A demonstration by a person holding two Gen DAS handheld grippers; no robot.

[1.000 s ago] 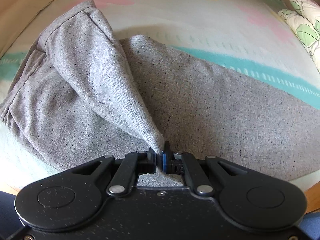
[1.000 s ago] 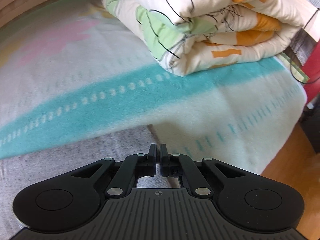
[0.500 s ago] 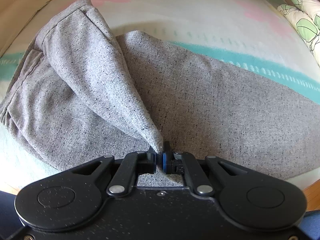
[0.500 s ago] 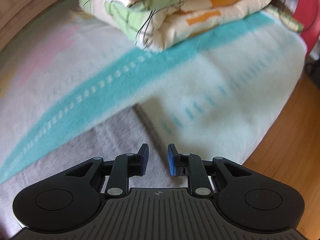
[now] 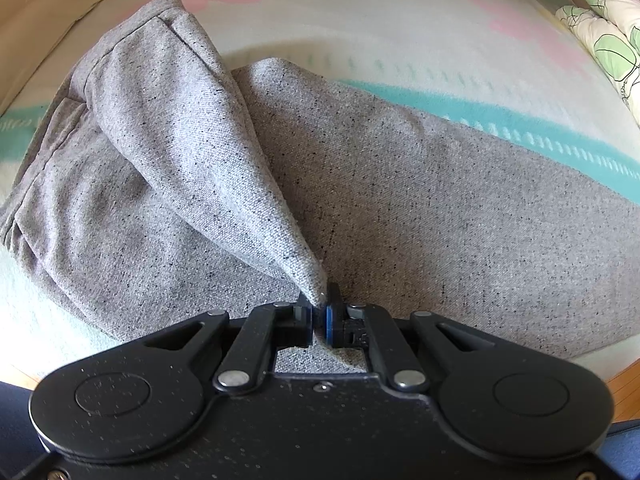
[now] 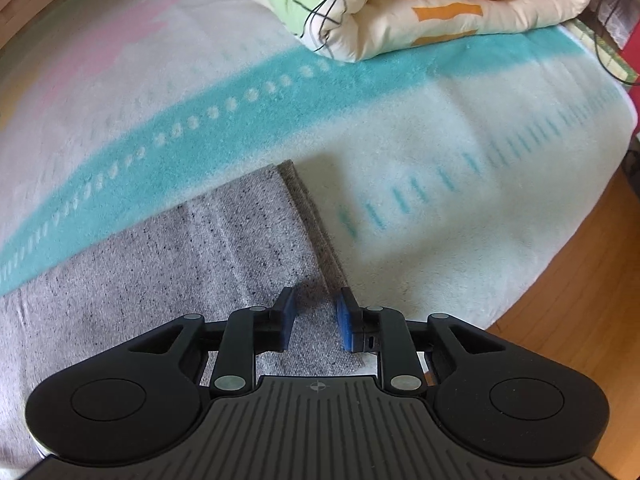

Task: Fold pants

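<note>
- While the grey pants [image 5: 400, 208] lie flat on the blanket [image 6: 440, 160], long axis running 9 to 3, left gripper [image 5: 319, 314] pinches a raised fold of them.
- Right gripper [image 6: 316, 316], jaws just opened narrowly, nothing pinched, hovers over the hem [image 6: 316, 224], which runs toward 12; it is the nearer tool.

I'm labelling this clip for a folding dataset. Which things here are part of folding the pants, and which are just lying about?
Part of the job:
- grey flecked knit pants
- left gripper, shut on a pinched-up fold
- right gripper, jaws just opened over the hem, nothing gripped

Lying about:
- folded floral quilt
- pastel striped fleece blanket beneath
</note>
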